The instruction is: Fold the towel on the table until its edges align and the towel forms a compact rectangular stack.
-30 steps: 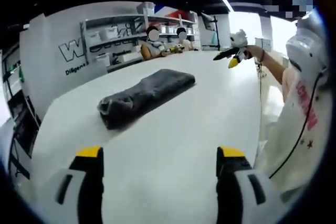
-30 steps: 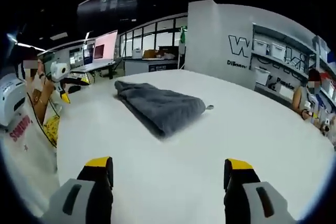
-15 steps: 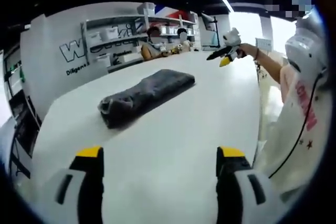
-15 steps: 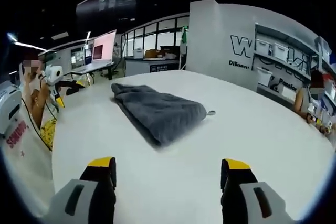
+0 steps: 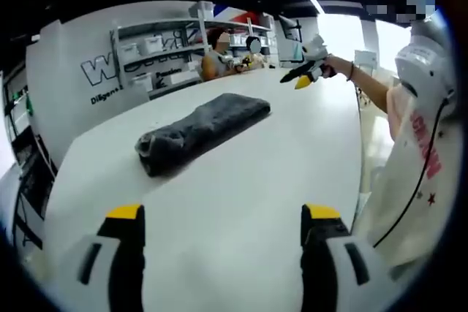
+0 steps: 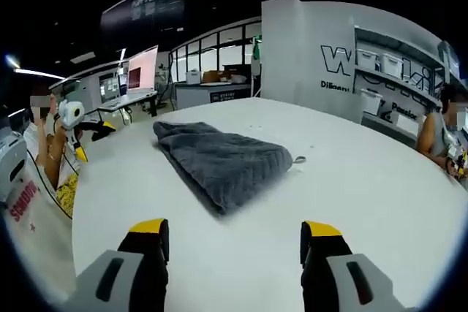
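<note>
Right tongs (image 5: pixel 301 78) raised nearer | towel (image 6: pixel 219 162) folded | table (image 6: pixel 365 202) open around

towel (image 6: pixel 223 162) dark grey, centre frame | table (image 6: pixel 380 188) white | my jaws black, yellow tips, bottom of frame

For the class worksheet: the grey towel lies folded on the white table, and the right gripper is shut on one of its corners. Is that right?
Not quite. The right gripper is open and clear of the grey towel, as the right gripper view shows. The towel does lie folded on the white table.
</note>
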Available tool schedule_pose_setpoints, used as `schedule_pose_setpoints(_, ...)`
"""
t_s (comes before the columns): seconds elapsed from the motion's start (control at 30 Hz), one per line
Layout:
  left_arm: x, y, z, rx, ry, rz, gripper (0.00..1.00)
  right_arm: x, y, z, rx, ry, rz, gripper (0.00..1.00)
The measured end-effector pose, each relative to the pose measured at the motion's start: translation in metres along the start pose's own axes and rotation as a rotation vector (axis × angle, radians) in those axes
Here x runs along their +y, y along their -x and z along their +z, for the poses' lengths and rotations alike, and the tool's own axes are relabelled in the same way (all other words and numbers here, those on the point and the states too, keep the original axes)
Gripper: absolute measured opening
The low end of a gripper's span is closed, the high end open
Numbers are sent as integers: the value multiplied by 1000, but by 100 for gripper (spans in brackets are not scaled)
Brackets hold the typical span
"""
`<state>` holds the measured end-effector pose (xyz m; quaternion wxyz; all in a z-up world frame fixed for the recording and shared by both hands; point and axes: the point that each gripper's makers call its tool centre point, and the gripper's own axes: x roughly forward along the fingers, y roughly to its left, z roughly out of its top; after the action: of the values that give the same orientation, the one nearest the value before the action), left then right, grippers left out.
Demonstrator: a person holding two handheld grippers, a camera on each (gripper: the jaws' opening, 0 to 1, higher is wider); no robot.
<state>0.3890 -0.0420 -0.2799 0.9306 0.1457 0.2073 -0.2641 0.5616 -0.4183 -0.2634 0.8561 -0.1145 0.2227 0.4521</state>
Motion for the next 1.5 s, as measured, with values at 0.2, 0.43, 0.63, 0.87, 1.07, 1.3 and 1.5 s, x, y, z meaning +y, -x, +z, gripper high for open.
schedule_pose_setpoints(0.2, -1, -2, -2, 12, -2, -5, 92, -2, -2, -4, 6, -14, 1, 74)
schedule_pose_setpoints(0.43, 1, -2, 2, 2, -3, 2, 92, -8, -8, -2, -9, -67, -7, 70)
schedule_pose_setpoints(0.63, -2, 0, 2, 8, -10, 2, 92, -9, -14, 7, -26, -73, -1, 69)
schedule_pose_setpoints(0.87, -2, 3, 0, 11, -13, 6, 92, -8, -24, 19, -34, -80, 4, 68)
schedule_pose_setpoints(1.07, -3, 3, 0, 11, -12, 7, 92, -13, -37, 28, -49, -118, 0, 66)
schedule_pose_setpoints(1.3, 0, 6, 2, -8, -3, 15, 92, -23, -54, 33, -51, -167, -6, 63)
schedule_pose_setpoints(1.5, 0, 6, -1, 2, 0, 15, 92, -38, -71, 30, -48, -235, -18, 60)
